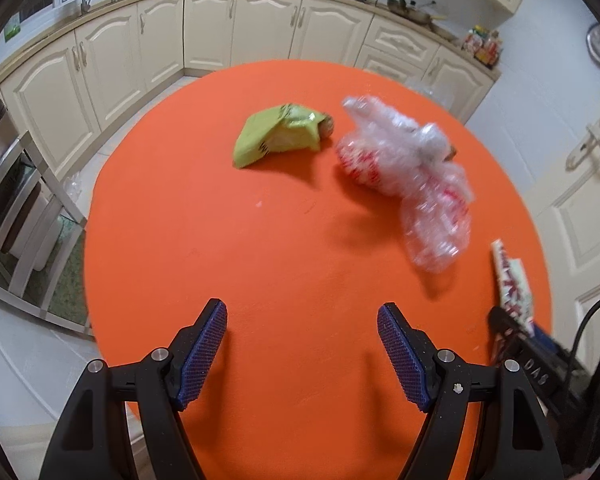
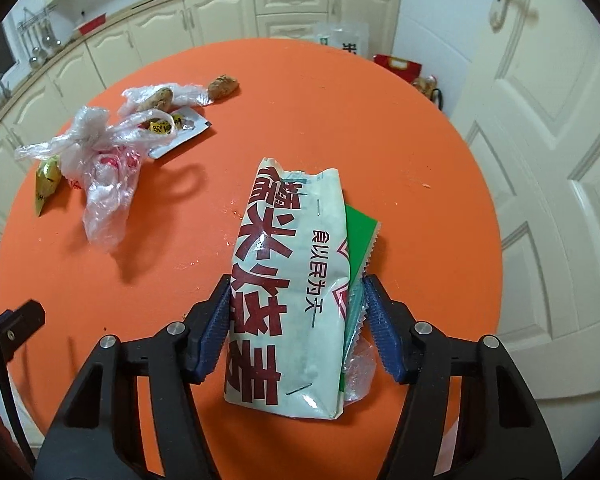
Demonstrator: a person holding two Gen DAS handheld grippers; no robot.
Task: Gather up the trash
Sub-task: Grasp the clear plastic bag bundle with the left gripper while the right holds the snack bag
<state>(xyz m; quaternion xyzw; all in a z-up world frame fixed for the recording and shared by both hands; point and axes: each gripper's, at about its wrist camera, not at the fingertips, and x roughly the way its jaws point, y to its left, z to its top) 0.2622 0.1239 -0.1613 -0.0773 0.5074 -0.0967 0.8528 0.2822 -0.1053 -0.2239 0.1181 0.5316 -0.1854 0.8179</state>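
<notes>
On the round orange table (image 1: 260,240), my left gripper (image 1: 302,306) hovers open with only bare tabletop between its blue pads. Ahead of it lie a yellow-green wrapper (image 1: 276,136) and a crumpled clear plastic bag (image 1: 412,176) with red print. In the right wrist view, my right gripper (image 2: 297,280) is shut on a white paper bag (image 2: 288,280) with large red characters. A green wrapper (image 2: 360,240) and some clear plastic are tucked against the bag's right side. The paper bag (image 1: 514,284) also shows blurred at the right edge of the left wrist view.
The far left of the table holds a clear plastic bag (image 2: 100,168), a yellow wrapper (image 2: 46,184), a white sachet (image 2: 180,128) and a brown food lump (image 2: 223,86). Cream kitchen cabinets (image 1: 204,28) stand beyond the table, and a white door (image 2: 540,160) on the right.
</notes>
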